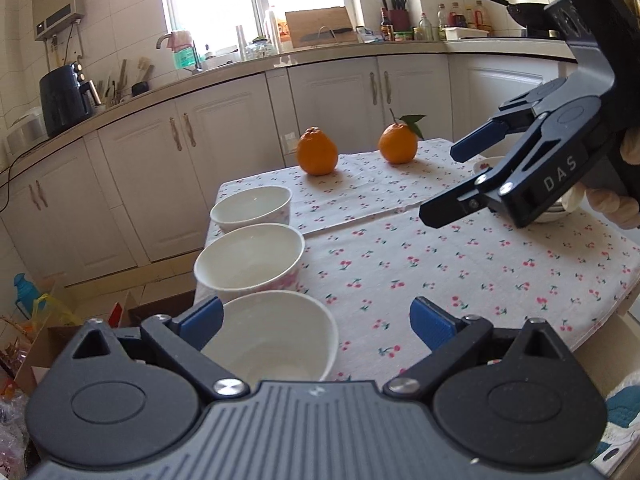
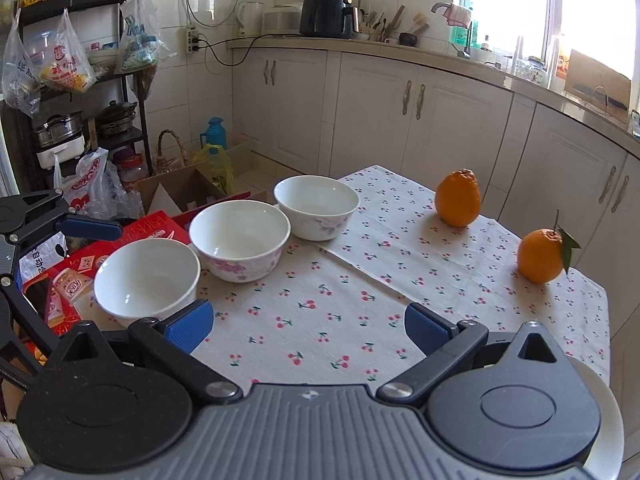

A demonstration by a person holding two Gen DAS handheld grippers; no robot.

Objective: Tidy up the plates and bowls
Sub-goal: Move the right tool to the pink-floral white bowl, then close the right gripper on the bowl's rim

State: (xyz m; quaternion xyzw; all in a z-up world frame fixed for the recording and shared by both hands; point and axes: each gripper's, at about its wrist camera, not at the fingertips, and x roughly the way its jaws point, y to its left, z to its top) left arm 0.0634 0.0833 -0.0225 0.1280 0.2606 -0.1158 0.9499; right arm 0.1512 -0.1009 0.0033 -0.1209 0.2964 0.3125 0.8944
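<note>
Three white bowls stand in a row along the table's left edge: a near bowl (image 1: 276, 340) (image 2: 146, 276), a middle bowl with pink flowers (image 1: 250, 262) (image 2: 240, 240) and a far bowl (image 1: 252, 208) (image 2: 316, 206). My left gripper (image 1: 316, 322) is open and empty, its left finger beside the near bowl's rim. My right gripper (image 2: 308, 328) is open and empty above the tablecloth; in the left wrist view it (image 1: 438, 182) hovers over a stack of white dishes (image 1: 556, 212), mostly hidden behind it. A white plate rim (image 2: 608, 412) shows under it.
Two oranges (image 1: 317, 151) (image 1: 398, 143) sit at the far side of the table with the cherry-print cloth (image 1: 440, 272). Boxes and bags (image 2: 160, 232) lie on the floor left of the table. Kitchen cabinets (image 1: 224, 140) run behind.
</note>
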